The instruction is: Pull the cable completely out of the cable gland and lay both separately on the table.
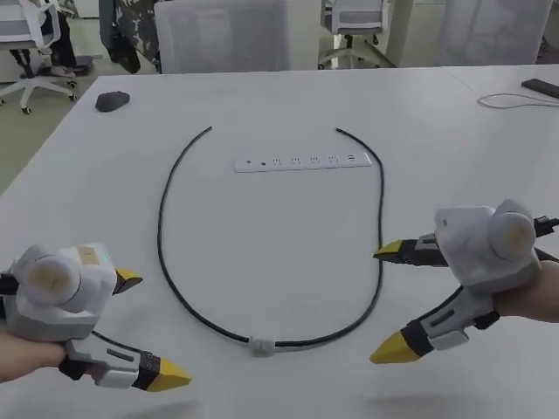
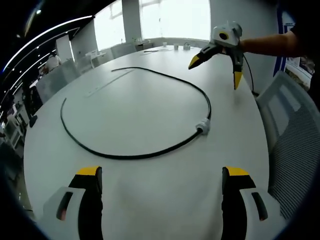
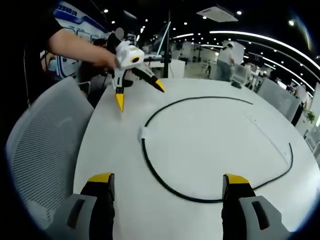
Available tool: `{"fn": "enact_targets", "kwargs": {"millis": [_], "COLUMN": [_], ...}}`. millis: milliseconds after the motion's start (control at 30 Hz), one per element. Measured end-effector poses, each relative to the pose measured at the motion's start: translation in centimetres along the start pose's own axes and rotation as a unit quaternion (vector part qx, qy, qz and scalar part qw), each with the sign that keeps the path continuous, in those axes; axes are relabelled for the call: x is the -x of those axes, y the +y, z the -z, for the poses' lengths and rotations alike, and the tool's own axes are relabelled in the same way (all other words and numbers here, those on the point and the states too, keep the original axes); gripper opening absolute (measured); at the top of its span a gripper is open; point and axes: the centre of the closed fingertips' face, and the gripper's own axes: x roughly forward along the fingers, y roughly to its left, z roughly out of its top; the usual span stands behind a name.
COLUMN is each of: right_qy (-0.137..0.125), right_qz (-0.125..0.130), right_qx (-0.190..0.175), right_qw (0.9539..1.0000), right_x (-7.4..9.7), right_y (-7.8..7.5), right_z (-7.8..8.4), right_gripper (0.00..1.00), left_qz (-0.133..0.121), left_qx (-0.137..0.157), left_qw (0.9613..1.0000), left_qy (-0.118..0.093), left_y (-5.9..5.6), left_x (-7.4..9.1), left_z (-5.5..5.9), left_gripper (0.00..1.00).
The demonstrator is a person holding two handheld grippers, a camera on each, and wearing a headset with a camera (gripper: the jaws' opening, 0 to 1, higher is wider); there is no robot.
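Head view: cable gland (image 1: 261,346) at 6 o'clock too small for detail, can't tell how the cable (image 1: 382,218) sits in it. Body of left gripper (image 1: 153,328) cropped at 8 o'clock edge. At 2 o'clock, dark flat object (image 1: 542,87) cropped, unidentifiable. At 12 o'clock, chairs (image 1: 223,39) cut by top edge.

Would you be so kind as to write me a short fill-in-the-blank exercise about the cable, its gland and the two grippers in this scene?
1. The cable gland threaded on the black cable is ____ in colour.
2. The left gripper and the right gripper both have their jaws ____.
3. The power strip lies between the cable's two free ____.

Missing words: white; open; ends.
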Motion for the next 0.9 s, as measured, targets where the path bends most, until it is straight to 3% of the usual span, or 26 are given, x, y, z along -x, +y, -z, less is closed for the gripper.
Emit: {"fn": "enact_targets", "kwargs": {"millis": [67,100,167,233,333,567,633,733,767,900], "right_qy": [-0.002,-0.024,-0.038,-0.037,-0.030,-0.032,-0.045,-0.038,-0.036,-0.040], "right_qz": [-0.002,0.000,-0.010,-0.016,-0.039,-0.043,-0.044,-0.052,-0.048,-0.041], "right_qx": [0.002,0.008,-0.001,0.004,0.013,0.000,-0.005,0.001,0.001,-0.002], "right_qw": [1.0000,0.9997,0.9992,0.9992,0.9987,0.9986,0.9980,0.9979,0.9982,0.9984], "right_x": [-0.9,-1.6,-2.6,-3.7,-5.2,-8.0,-8.7,-9.6,-9.8,-10.4], "right_y": [0.3,0.4,1.2,1.8,3.0,4.2,4.5,5.2,5.2,5.3], "right_z": [-0.6,-1.6,-2.3,-2.6,-2.6,-2.9,-3.3,-3.2,-3.2,-3.4], "right_gripper": [0.78,0.76,0.75,0.72,0.60,0.40,0.38,0.33,0.30,0.25], "left_qz": [0.002,0.005,0.010,0.015,0.022,0.040,0.043,0.043,0.058,0.056], "left_qx": [-0.004,-0.004,-0.010,-0.016,-0.010,-0.004,0.002,0.009,0.017,0.008], "left_qw": [1.0000,1.0000,0.9998,0.9996,0.9995,0.9989,0.9988,0.9982,0.9971,0.9976], "left_qy": [-0.003,-0.007,-0.012,-0.016,-0.019,-0.021,-0.025,-0.041,-0.047,-0.040], "left_y": [-0.3,-0.6,-1.3,-1.8,-1.9,-2.9,-3.1,-3.3,-3.9,-4.1], "left_x": [-0.2,-0.3,-0.6,-0.7,-0.8,-1.0,-1.2,-1.2,-1.3,-1.7], "left_z": [-0.3,-0.5,-0.7,-0.9,-1.0,-0.8,-1.0,-1.6,-1.8,-1.5], "left_gripper": [1.00,1.00,1.00,1.00,1.00,1.00,1.00,1.00,1.00,1.00]}}
